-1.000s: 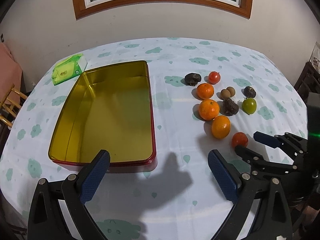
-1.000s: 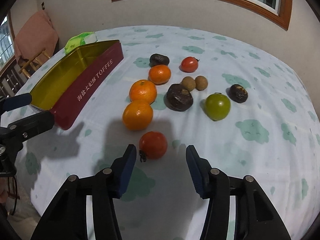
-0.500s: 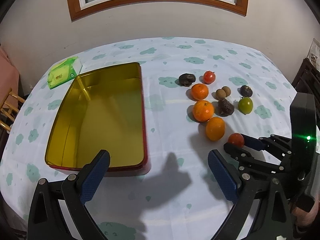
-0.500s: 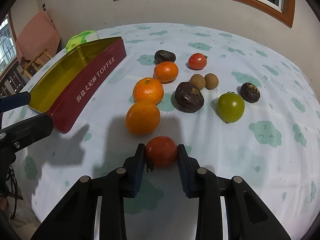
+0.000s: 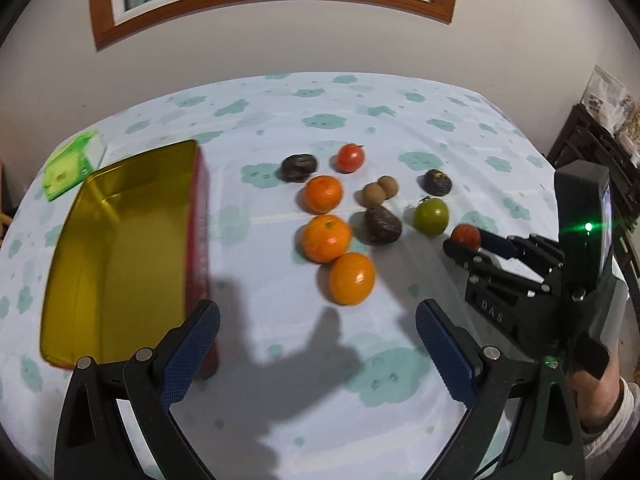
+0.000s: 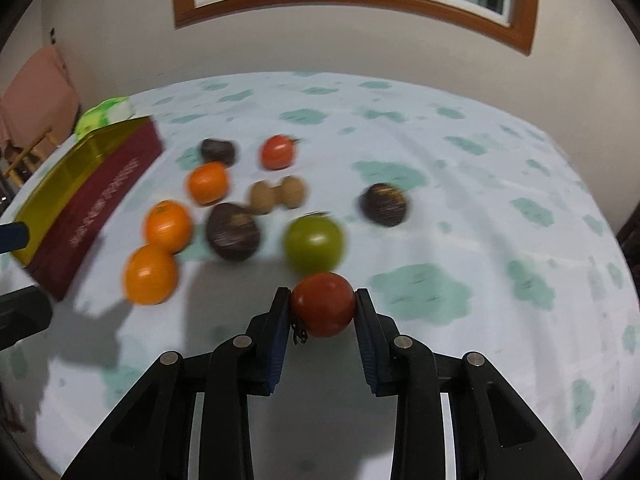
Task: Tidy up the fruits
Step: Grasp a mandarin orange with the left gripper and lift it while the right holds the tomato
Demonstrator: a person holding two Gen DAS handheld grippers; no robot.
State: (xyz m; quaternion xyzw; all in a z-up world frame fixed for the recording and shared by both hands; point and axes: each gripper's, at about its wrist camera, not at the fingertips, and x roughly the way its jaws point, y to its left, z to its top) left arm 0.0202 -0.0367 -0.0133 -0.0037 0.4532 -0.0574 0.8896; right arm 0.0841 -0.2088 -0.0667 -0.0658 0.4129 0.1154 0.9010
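The red tomato (image 6: 322,304) sat pinched between the two blue pads of the right gripper (image 6: 322,308), one pad pressed to each flank, the jaws drawn narrow around it and its little dried stem poking out on the left side. From the left wrist camera the same tomato (image 5: 466,235) showed at the tip of the right gripper (image 5: 468,242), out on the right side of the fruit cluster, just beside the green tomato (image 5: 431,216).

The left gripper (image 5: 318,344) was another story: jaws spread wide, nothing between the pads (image 5: 192,354), hovering over bare tablecloth (image 5: 400,132) with its left finger just beside the near corner of the tin.

Around the held tomato, the rest of the fruit lay loose on the cloth (blurred in the right wrist view): three oranges in a line, the nearest orange (image 5: 352,279) closest to the left gripper, a dark wrinkled fruit (image 5: 383,225) just left of the green tomato, two small brown round fruits (image 5: 380,192) touching each other behind it, another dark one (image 5: 438,182) to the right, and a second red tomato (image 5: 350,157) at the far edge beside one more dark fruit (image 5: 299,167).

Well to the left stood the open gold-lined tin (image 5: 116,248) with red walls, holding nothing, and a green tissue pack (image 5: 70,164) beyond its far corner.
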